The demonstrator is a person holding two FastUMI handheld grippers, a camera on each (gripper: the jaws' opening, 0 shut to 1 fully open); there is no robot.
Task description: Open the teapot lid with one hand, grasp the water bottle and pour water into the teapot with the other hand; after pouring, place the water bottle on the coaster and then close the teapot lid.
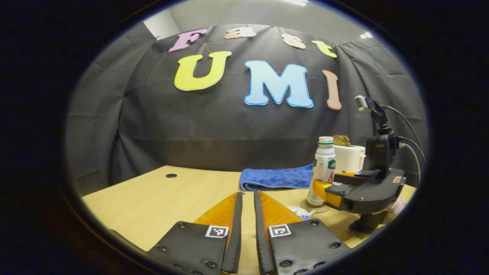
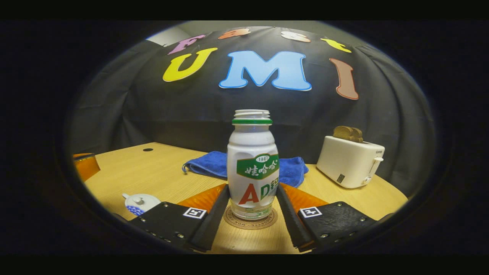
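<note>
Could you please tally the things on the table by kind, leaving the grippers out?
Bottle: 1
Coaster: 1
Teapot: 1
Towel: 1
Toaster: 1
Total: 5

- You work on a pale wooden table with a small round dark hole at its far left, about ten o'clock.
- A round cork coaster lies at six o'clock.
- A crumpled blue towel lies at twelve o'clock.
- A cream plastic toaster stands at two o'clock.
- A small white teapot with blue pattern sits at eight o'clock.
</note>
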